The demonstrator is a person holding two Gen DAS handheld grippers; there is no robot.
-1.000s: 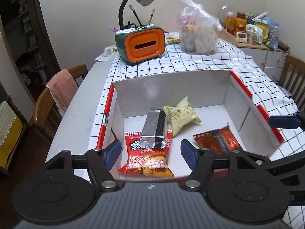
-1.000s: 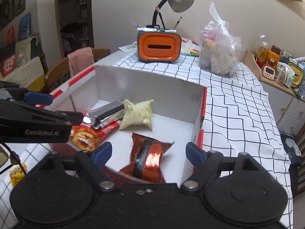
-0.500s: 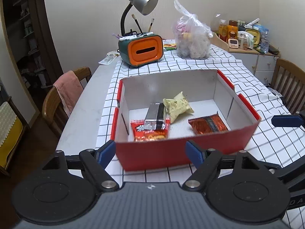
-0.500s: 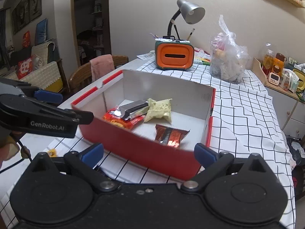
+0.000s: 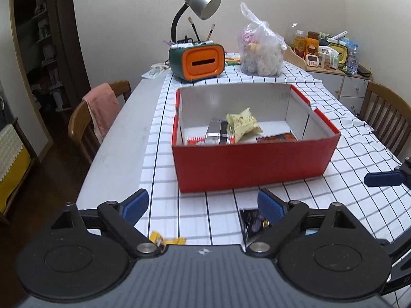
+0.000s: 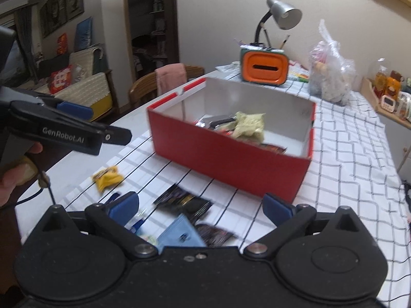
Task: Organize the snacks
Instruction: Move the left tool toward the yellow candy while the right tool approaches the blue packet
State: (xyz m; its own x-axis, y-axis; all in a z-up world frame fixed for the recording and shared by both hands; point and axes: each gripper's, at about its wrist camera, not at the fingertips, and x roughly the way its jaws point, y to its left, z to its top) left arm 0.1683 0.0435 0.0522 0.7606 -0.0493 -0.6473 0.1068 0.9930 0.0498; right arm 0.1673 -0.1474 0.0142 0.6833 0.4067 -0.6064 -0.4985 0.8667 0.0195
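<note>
A red cardboard box with a white interior (image 5: 253,165) sits open-topped on the black-and-white grid tablecloth (image 5: 357,200), near the middle of the table. Inside it lie four snacks: a pale yellow crinkled packet (image 5: 242,124) toward the far middle, a silver foil-wrapped bar (image 5: 217,134) just left of it and resting on a red snack bag (image 5: 195,141), and a dark red wrapper (image 5: 277,137) at the right, mostly hidden behind the near wall.

More snacks lie loose on the cloth on the near side of the box. A small yellow packet (image 6: 108,178) sits to the near left. A black foil packet (image 6: 183,201) lies near the centre, with a light blue packet (image 6: 178,236) and another dark wrapper (image 6: 214,234) closer still, partly hidden by the tool body.

Your left gripper (image 5: 203,205) hangs over the near cloth with its blue-padded fingers spread wide and nothing between them. Your right gripper (image 6: 200,205) is likewise spread apart and empty, poised above the loose black foil packet.

Far beyond the box stand an orange-fronted green desk organiser (image 5: 196,61) with a silver gooseneck lamp (image 5: 201,3), and to its right a knotted clear plastic bag (image 5: 260,51). A wooden chair draped with a pink towel (image 5: 102,110) stands at the table's left edge.
</note>
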